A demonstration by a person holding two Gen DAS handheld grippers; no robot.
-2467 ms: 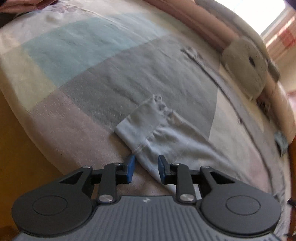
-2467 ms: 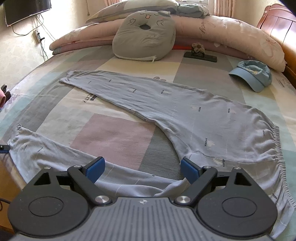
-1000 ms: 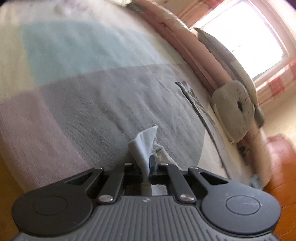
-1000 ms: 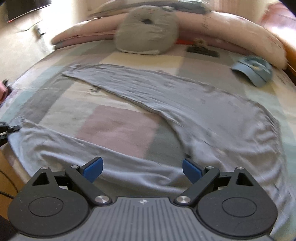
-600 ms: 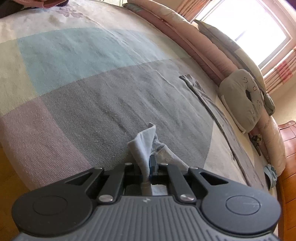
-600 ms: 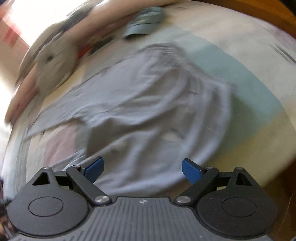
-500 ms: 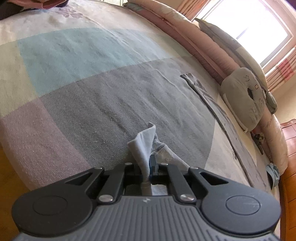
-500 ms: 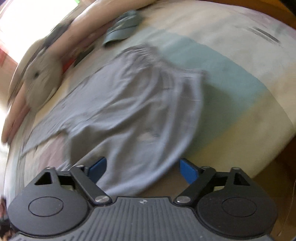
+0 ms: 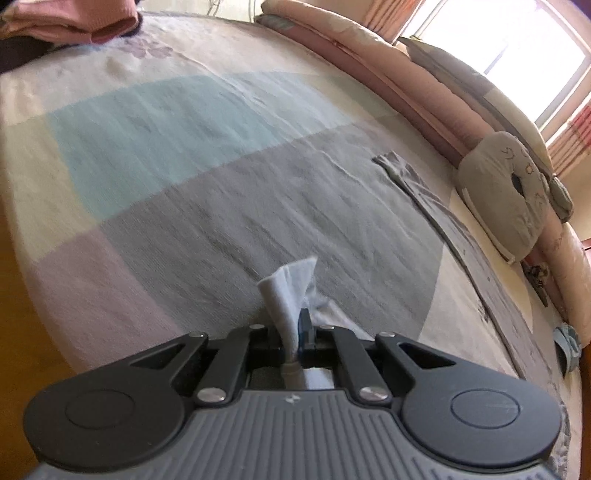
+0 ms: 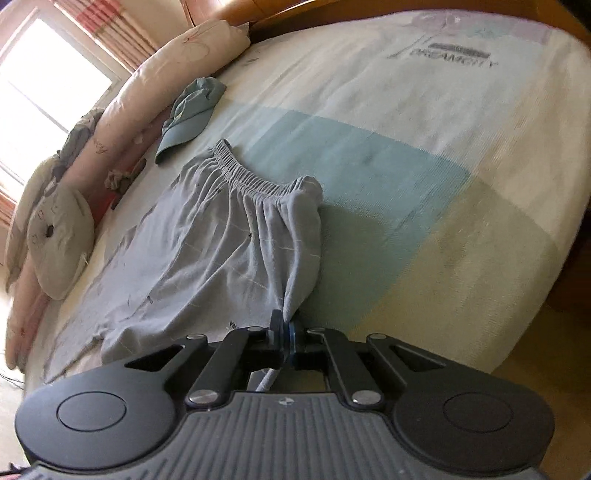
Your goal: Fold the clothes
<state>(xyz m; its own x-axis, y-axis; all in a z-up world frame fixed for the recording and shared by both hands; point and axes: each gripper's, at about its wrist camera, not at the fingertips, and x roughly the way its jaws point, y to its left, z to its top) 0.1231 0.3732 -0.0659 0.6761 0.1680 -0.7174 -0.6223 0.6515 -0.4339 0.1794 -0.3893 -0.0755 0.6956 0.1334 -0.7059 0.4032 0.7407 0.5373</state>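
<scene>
Grey-blue sweatpants (image 10: 207,236) lie spread on the bed. My right gripper (image 10: 283,332) is shut on the near corner of their gathered elastic waistband (image 10: 255,181), which is pulled up off the bed towards me. My left gripper (image 9: 298,325) is shut on the cuff (image 9: 291,284) of one pant leg, which sticks up between the fingers. The other pant leg (image 9: 417,184) lies flat across the bed towards the pillows.
The bed has a patchwork cover (image 9: 184,118) of blue, grey, pink and cream. A grey donut cushion (image 10: 59,236) and long pink pillows (image 9: 369,66) line the far side. A blue cap (image 10: 188,110) lies beyond the waistband. Folded pink cloth (image 9: 74,18) sits at the far left corner.
My right gripper swung to the waistband end of the pants and shut on the waistband corner. My left gripper stays shut on the leg cuff, held slightly higher.
</scene>
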